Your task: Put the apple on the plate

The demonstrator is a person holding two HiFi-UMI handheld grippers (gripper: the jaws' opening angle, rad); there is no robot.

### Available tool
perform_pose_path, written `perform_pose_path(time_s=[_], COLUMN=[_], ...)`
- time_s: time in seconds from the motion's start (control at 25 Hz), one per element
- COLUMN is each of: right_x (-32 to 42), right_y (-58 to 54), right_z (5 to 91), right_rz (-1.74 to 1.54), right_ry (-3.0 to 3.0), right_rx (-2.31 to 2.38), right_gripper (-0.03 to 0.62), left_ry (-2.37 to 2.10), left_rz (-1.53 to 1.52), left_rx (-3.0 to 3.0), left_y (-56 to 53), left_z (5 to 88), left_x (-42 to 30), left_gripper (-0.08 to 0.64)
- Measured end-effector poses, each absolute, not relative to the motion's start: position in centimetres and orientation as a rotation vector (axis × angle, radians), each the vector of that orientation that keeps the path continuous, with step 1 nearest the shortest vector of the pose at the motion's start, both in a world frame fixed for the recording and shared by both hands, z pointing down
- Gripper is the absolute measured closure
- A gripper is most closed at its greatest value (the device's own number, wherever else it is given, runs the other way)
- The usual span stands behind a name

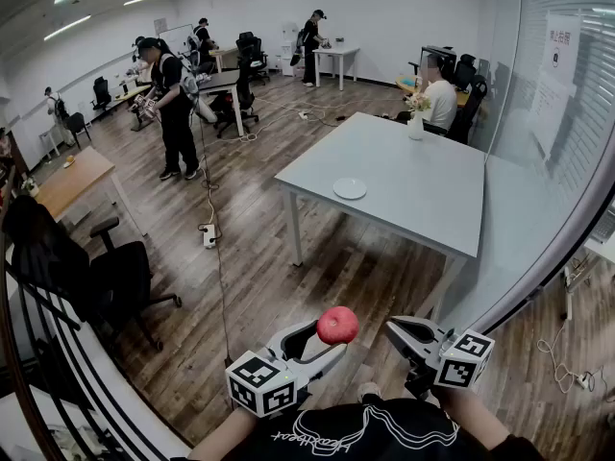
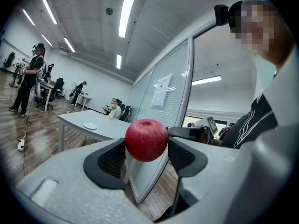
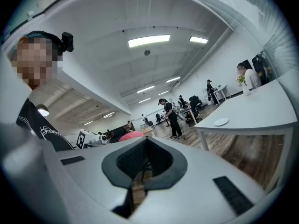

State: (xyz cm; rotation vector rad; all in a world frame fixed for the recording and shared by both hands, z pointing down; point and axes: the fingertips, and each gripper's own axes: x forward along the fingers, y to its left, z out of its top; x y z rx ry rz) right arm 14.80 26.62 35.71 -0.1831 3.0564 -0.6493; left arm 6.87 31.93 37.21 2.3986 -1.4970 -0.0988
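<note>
**Open office, wood floor [image 1: 250,257], apple [image 1: 337,325] not on the plate [image 1: 350,188] yet**

A big office is seen, with people standing far off and a glass partition [image 1: 538,161] down the right side. A long grey tabletop [image 1: 423,190] is set beside that glass. The white plate lies on it near the front edge, and a vase [image 1: 415,123] is parked at the far end.

The apple is nowhere near the plate. It's held up in the air close to the person's body, pinched between the pads of the left tongs [image 1: 327,339], with open floor between it and the tabletop. The jaws are spread fairly wide around it, and the grip is taken across the fattest part, right at the tips. The right tongs [image 1: 399,329] are closed with nothing in them and are just carried alongside.

On handling: the apple can be expected to be firm and a bit heavy for a tip grip. The skin looks smooth and shiny, so some slipping should be reckoned with if the squeeze is eased off. Bruising is likely if it's clamped too hard. The middle is probably the right place to hold it, since a grip higher or lower on a round thing tends to squirt it out. Once it's let go on that shallow plate, rolling should be watched for, so it's best set down low and on its base.
</note>
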Motion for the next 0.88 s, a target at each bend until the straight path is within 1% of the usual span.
perform_pose_path(time_s=[0.12, 0.36, 0.52, 0.88], right_x=[14.0, 12.2, 11.4, 10.0], right_y=[27.3, 29.4, 29.9, 27.5], right_z=[34.6, 34.3, 35.1, 38.0], right_rz=[-0.654, -0.593, -0.61, -0.704], right_ry=[3.054, 3.069, 3.08, 3.128], right_rx=[-0.162, -0.115, -0.123, -0.134], right_gripper=[0.586, 0.586, 0.586, 0.586], left_ry=[-1.51, -1.53, -1.527, -1.488], left_rz=[-0.106, -0.114, -0.117, -0.163], left_rx=[2.4, 2.404, 2.399, 2.343], left_y=[33.1, 34.8, 35.5, 32.5], left_z=[35.9, 36.1, 36.9, 39.3], left_x=[6.3, 4.8, 4.1, 2.5], left_gripper=[0.27, 0.27, 0.27, 0.27])
